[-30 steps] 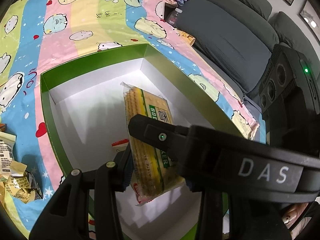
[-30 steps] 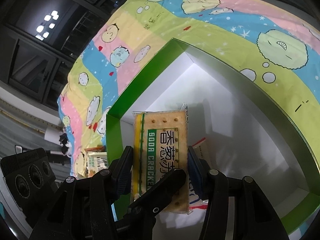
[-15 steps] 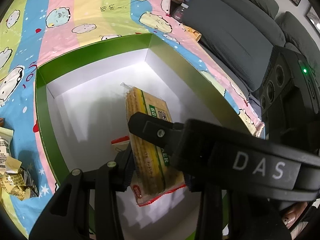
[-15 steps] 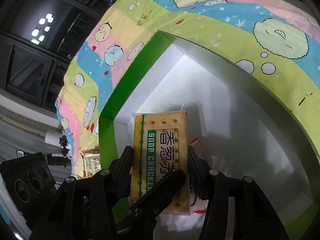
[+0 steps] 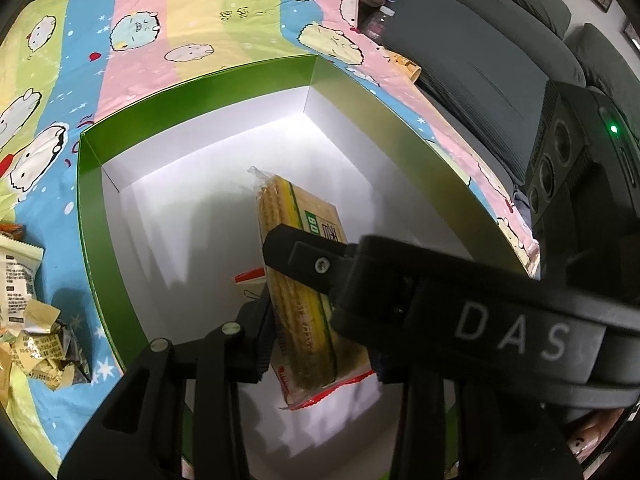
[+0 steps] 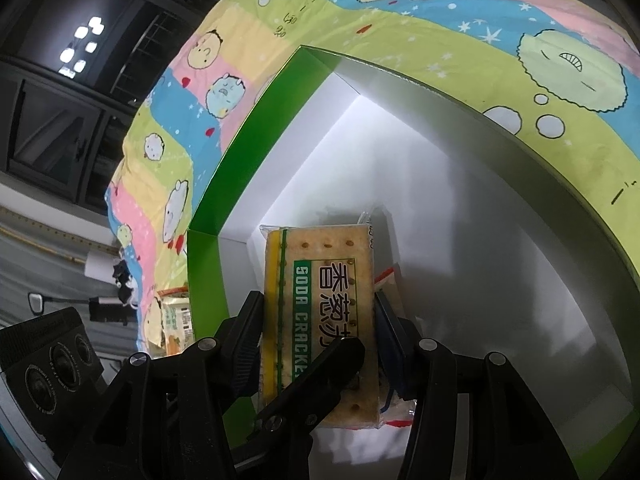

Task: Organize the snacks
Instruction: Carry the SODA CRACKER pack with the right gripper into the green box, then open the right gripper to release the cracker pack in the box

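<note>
One pack of soda crackers (image 6: 320, 312) sits low in the frame centre, above the white floor of a green-walled box (image 6: 208, 256), pinched across its width by the right gripper (image 6: 318, 320) and across its thickness by the left gripper (image 5: 316, 316). Around the box spreads a cartoon-print cloth (image 5: 168, 52); loose snack packets (image 5: 28, 304) lie at left, a grey sofa (image 5: 480, 68) upper right.
</note>
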